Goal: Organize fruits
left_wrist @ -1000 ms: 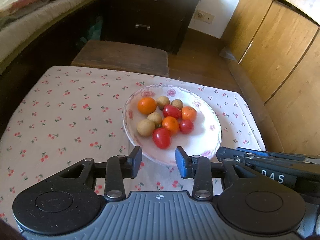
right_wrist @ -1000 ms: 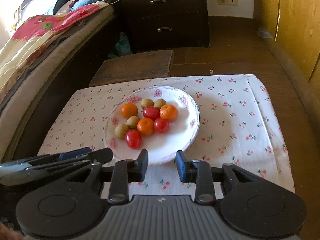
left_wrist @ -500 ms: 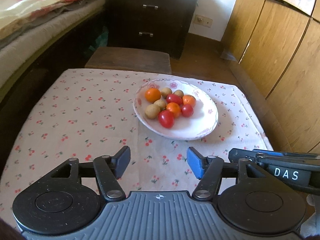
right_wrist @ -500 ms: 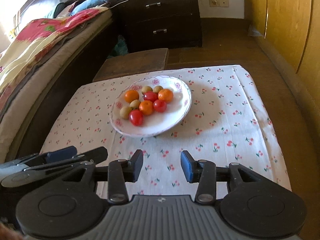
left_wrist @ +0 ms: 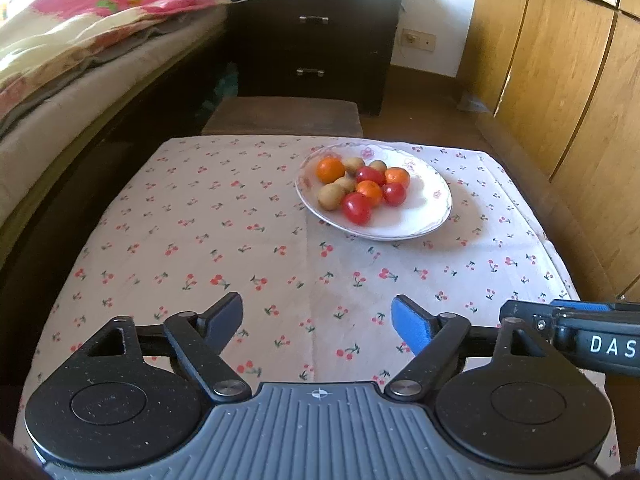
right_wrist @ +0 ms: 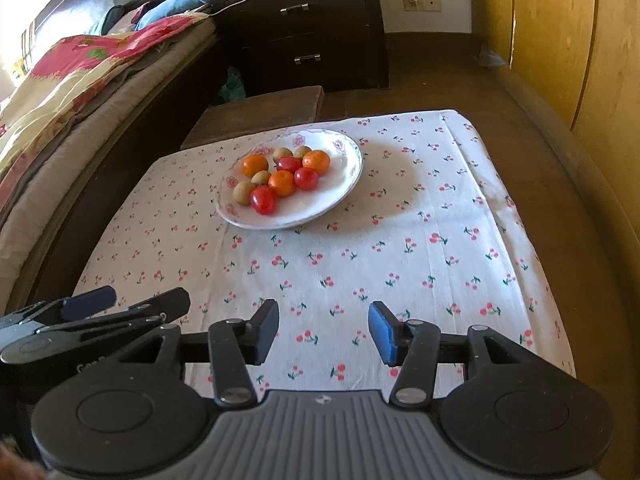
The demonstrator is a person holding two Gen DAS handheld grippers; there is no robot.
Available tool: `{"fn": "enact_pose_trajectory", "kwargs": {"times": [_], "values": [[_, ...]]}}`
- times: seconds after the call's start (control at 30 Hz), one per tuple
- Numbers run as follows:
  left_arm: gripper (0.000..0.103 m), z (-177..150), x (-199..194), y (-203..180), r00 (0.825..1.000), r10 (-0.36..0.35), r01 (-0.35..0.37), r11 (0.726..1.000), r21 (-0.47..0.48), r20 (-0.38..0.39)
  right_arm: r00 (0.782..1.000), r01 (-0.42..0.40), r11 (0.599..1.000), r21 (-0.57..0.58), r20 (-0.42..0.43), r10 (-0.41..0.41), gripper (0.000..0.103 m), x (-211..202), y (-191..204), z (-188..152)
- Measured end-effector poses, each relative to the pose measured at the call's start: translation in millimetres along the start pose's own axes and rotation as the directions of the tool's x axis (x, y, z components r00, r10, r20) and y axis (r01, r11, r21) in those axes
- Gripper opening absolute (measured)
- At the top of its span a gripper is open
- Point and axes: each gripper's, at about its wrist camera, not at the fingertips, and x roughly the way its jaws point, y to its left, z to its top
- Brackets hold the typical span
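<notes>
My left fingers (left_wrist: 317,322) are spreading apart, already wide, with only the cherry-print cloth (left_wrist: 256,240) showing between them; they hold nothing. My right fingers (right_wrist: 325,330) are opening too, at a narrower gap, likewise with nothing between them. Both point steeply down over the near edge of the counter (left_wrist: 532,240), side by side and well apart from the fruit.

From the left view I see the tip of my right tool at the right edge, with white letters on its side. The right view instead shows my left tool at its left edge, two dark fingers (right_wrist: 170,300) standing apart. The right view also takes in more bare cloth to the right of the plate and the dark headboard (right_wrist: 100,4) behind the bed (right_wrist: 72,92).

The white plate (left_wrist: 424,208) with pink flowers on its rim sits toward the far side of the counter, right of centre from the left view, left of centre from the right. In it I count three oranges (left_wrist: 330,170), three red tomatoes (left_wrist: 356,208) and four small brownish fruits (left_wrist: 331,197), ten pieces in one touching cluster on the plate's left half. There is one plate.

Beyond the counter stand a low wooden stool (left_wrist: 284,116), a dark two-drawer nightstand (left_wrist: 320,44), and wooden wardrobe doors (left_wrist: 560,80) on the right.
</notes>
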Motion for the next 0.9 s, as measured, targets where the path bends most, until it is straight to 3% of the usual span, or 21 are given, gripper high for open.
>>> {"fn": "enact_pose_trajectory", "kwargs": {"times": [0.2,0.27,0.9], "values": [[0.096,-14.1,-8.3,-6.8,0.998,0.053,-0.054,0.997,0.055,0.022,1.000,-0.006,1.000,-0.003,-0.001,0.006,0.051,-7.3,0.9,-10.5],[0.103,-17.6,-10.4,-8.5,0.998,0.064,-0.065,0.996,0.064,0.023,1.000,-0.009,1.000,-0.001,0.003,0.009,0.052,-10.8,0.5,-13.7],[0.103,-34.9,-24.0,-6.3,0.994,0.112,-0.112,0.992,0.063,0.013,1.000,0.012,1.000,-0.012,-0.014,-0.012,0.053,-22.7,0.4,-40.0]]}}
